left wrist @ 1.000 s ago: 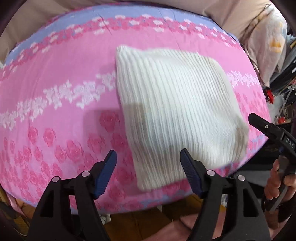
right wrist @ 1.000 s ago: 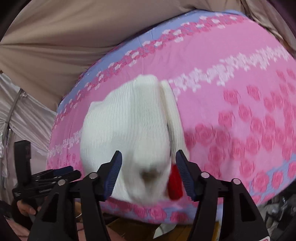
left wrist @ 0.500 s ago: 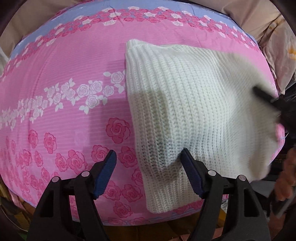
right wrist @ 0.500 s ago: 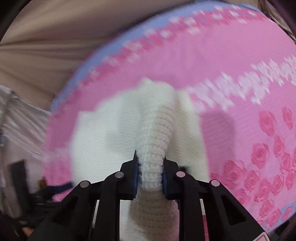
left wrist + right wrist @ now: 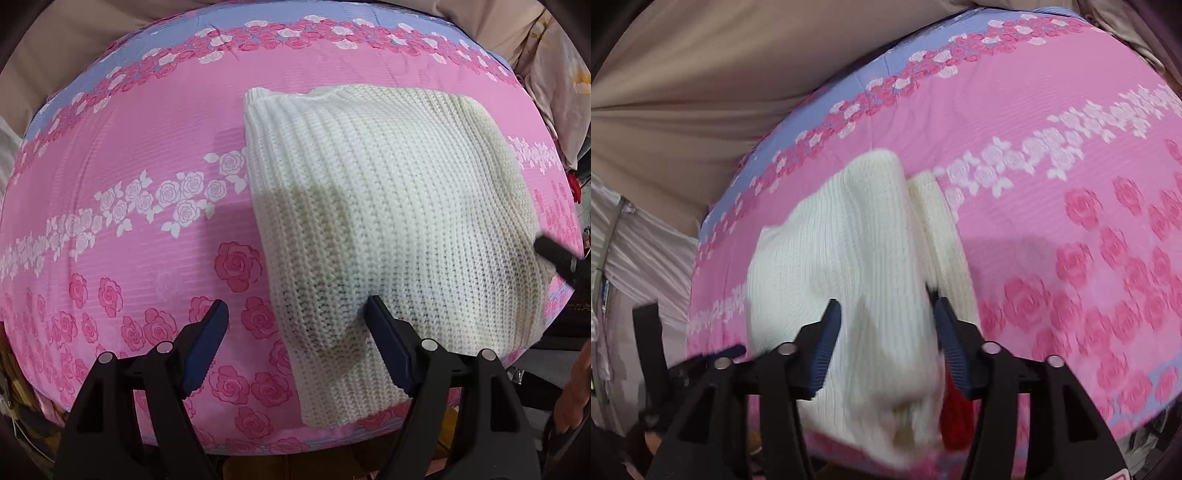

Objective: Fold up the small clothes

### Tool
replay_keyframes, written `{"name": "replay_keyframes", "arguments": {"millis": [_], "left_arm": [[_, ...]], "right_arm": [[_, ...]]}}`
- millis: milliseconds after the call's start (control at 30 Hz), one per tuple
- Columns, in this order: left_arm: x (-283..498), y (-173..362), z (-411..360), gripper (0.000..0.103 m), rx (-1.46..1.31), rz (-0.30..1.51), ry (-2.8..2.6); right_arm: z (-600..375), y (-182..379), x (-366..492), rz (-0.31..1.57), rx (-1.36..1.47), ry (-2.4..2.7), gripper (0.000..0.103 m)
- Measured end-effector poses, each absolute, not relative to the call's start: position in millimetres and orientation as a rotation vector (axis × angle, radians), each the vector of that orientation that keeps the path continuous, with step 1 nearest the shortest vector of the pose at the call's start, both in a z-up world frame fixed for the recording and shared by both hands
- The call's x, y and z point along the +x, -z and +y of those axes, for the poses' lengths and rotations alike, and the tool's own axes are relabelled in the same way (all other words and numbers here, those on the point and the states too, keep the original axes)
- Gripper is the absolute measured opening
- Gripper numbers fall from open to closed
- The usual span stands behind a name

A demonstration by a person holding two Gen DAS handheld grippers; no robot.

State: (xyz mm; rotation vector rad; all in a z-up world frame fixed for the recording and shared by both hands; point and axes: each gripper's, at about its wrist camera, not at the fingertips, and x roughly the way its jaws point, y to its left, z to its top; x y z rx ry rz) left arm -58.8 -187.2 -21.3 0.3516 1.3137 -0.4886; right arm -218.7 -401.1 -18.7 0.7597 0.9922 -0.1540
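White knit garment (image 5: 388,221) lies folded on floral bedspread (image 5: 129,221); both hand-held grippers' jaws apart.

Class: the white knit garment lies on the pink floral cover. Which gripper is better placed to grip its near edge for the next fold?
Probably the left gripper: its open jaws straddle the white knit garment's near corner. The right gripper's jaws have just reopened over loose cloth.
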Motion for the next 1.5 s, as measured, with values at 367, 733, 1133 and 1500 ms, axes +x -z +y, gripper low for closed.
{"name": "replay_keyframes", "arguments": {"millis": [367,733,1133,1500], "left_arm": [[-76.9,13.0,-179.2,0.081,0.344,1.37,0.568],[-87.7,49.7,-144.7,0.031,0.238,1.569,0.578],[-91.6,47.4,-128.5,0.029,0.352,1.515,0.48],[-66.0,-10.3,-159.5,0.061,0.257,1.325,0.538]], "right_arm": [[-359.5,43.4,-254.5,1.104,0.791,0.135,0.055],[-356.9,49.1,-246.1,1.124,0.828,0.097,0.016],[-355.1,73.6,-262.6,1.217,0.737,0.109,0.018],[-382.9,28.2,-244.8,1.061,0.802,0.107,0.052]]}}
